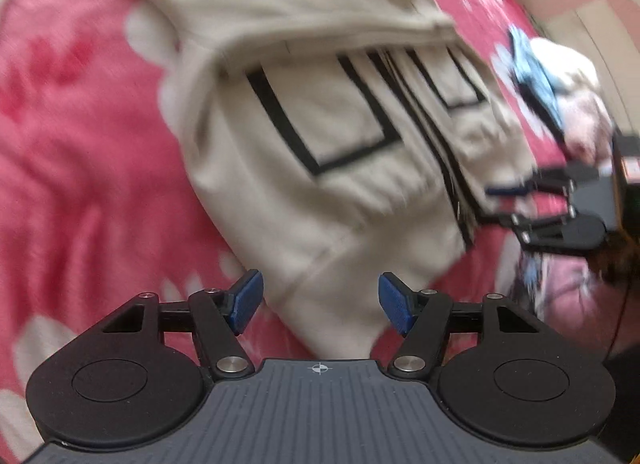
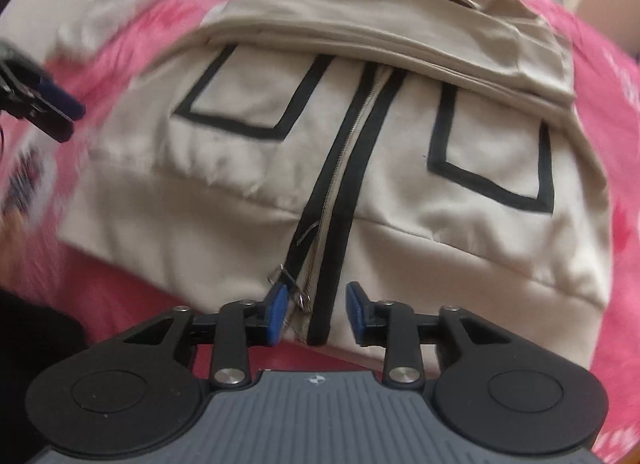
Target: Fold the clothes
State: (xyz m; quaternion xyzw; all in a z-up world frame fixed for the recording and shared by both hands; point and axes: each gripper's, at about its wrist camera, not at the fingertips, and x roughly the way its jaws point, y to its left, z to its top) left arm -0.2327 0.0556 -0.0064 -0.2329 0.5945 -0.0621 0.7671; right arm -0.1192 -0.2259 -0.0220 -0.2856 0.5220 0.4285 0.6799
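Pink bedding (image 2: 132, 292) with pale flower shapes covers the whole work surface, and the beige jacket (image 2: 248, 224) lies flat on it, front side up. All positions below are given relative to the jacket's zipper (image 2: 332, 192).

Nearest, the right gripper (image 2: 317, 312) hangs over the hem with its jaws partly apart, one on each side of the zipper's lower end. No pad presses the cloth. The metal zipper pull (image 2: 282, 278) sits just beside the left-hand pad.

The left gripper (image 1: 320, 302) stands wider, empty, above the hem corner to one side of the zipper.

Farther up, two black-outlined pockets (image 2: 240, 104) flank the zipper. Both lie flat; any contents cannot be determined. Beyond them, the upper part of the jacket is already folded down in a thick band (image 2: 400, 36).

Handling judgement: the fabric is soft, light and limp, and sags when lifted. The ribbed hem offers the firmest grip, taken at both corners. The zipper teeth are best avoided.
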